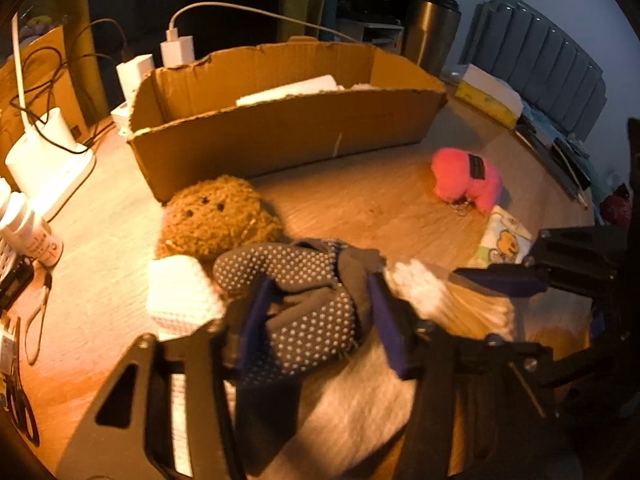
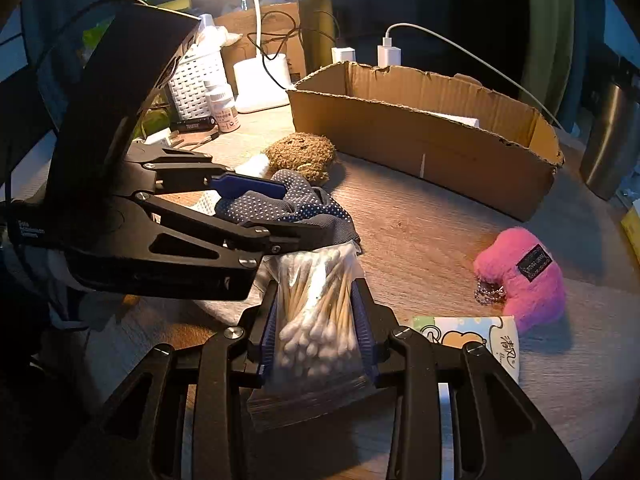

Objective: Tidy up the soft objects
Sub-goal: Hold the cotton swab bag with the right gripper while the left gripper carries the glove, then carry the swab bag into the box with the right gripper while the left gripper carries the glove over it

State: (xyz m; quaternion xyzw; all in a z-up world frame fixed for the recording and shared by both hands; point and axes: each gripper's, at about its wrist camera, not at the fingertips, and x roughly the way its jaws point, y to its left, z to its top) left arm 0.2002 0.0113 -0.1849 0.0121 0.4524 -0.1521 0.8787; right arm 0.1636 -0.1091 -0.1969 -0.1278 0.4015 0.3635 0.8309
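A grey sock with white dots (image 1: 304, 320) lies on the wooden table, and my left gripper (image 1: 320, 304) is shut on it, its blue fingers pressing the bunched fabric from both sides. In the right wrist view the left gripper (image 2: 288, 212) reaches in from the left over the sock (image 2: 304, 200). My right gripper (image 2: 316, 320) is shut on a clear bag of cotton swabs (image 2: 316, 308), just beside the sock. A brown knitted plush (image 1: 216, 216) and a white knitted piece (image 1: 180, 292) lie behind the sock. A pink plush (image 1: 466, 180) and a tissue pack (image 1: 506, 240) lie to the right.
An open cardboard box (image 1: 280, 140) stands across the back of the table with a white item (image 1: 288, 90) inside. A lamp base (image 1: 48, 160), chargers and cables sit at the back left. A steel tumbler (image 1: 430, 32) and a yellow tissue box (image 1: 488, 100) stand at the back right.
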